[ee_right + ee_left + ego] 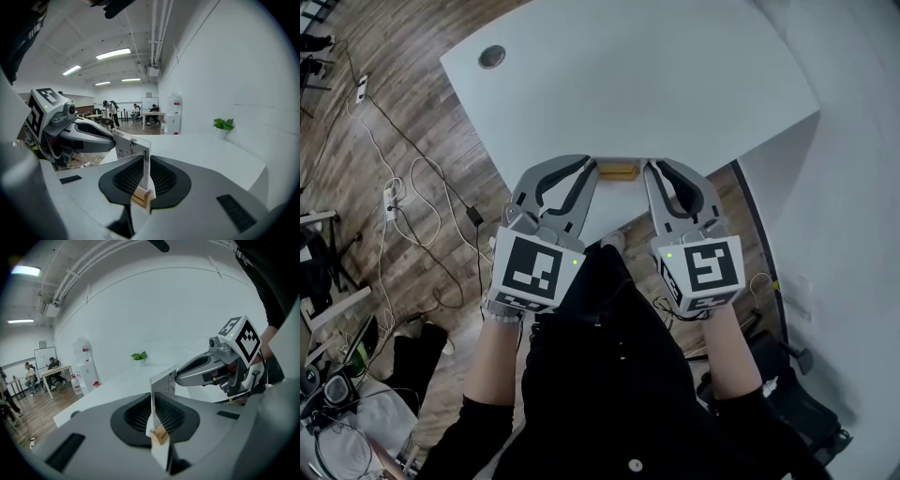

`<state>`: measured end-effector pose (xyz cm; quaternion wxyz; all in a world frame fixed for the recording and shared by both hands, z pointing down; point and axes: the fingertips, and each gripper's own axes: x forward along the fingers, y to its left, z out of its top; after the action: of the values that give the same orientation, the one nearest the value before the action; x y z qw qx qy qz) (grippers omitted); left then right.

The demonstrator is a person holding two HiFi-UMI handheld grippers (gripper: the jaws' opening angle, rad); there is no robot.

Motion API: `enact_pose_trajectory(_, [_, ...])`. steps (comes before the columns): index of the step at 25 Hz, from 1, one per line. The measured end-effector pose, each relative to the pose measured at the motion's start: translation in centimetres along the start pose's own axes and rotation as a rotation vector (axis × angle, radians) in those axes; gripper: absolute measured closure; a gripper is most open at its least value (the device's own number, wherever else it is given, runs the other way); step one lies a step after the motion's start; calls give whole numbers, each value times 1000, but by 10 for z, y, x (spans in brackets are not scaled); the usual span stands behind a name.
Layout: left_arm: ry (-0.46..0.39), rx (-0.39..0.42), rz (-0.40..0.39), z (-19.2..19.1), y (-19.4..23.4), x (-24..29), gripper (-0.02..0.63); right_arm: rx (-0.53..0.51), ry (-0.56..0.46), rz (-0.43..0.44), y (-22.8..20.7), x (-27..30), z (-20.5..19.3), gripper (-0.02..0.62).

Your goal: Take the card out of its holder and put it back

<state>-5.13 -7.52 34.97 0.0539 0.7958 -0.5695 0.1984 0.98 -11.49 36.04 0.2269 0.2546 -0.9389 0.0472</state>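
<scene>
Your left gripper (pixel 589 170) and right gripper (pixel 654 172) are each clenched on one end of the card (pixel 133 146). It stands upright in the holder (pixel 619 171), at the near edge of the table (pixel 675 84). If you lift unevenly, the card may bend or jam in its slot. The holder may also rise with it and drop off the edge. Count: two grippers, one card, one holder, one table.

A curved white counter (pixel 675 84) stands on a grey-brown wood-plank floor (pixel 403 122) strewn with black and white cables (pixel 414 169) (a small green potted plant (pixel 223 124) sits on it), under long fluorescent ceiling lights (pixel 114 53) beside a plain white wall (pixel 234 70).
</scene>
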Motion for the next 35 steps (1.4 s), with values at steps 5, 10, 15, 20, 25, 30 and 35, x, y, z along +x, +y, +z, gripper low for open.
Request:
enact_pose_trajectory(5, [8, -10, -2, -4, -1, 1, 571, 1, 16, 3, 1, 1, -5, 522])
enact_pose_trajectory(10, [0, -24, -5, -6, -1, 2, 569, 3, 22, -1, 1, 2, -9, 522])
enact_pose_trajectory(15, [0, -20, -12, -7, -3, 3, 571, 0, 30, -10, -1, 4, -10, 522])
enact_pose_trajectory(20, [6, -19, -15, -7, -8, 4, 571, -1, 37, -12, -2, 0, -13, 522])
enact_pose_trajectory(25, [18, -23, -15, -12, -7, 4, 571, -7, 46, -8, 0, 3, -15, 522])
enact_pose_trajectory(30, [29, -32, -11, -18, -6, 6, 571, -11, 49, -4, 1, 6, -18, 522])
enact_pose_trajectory(35, [44, -37, -9, -25, -2, 13, 571, -18, 59, -1, -1, 14, -22, 522])
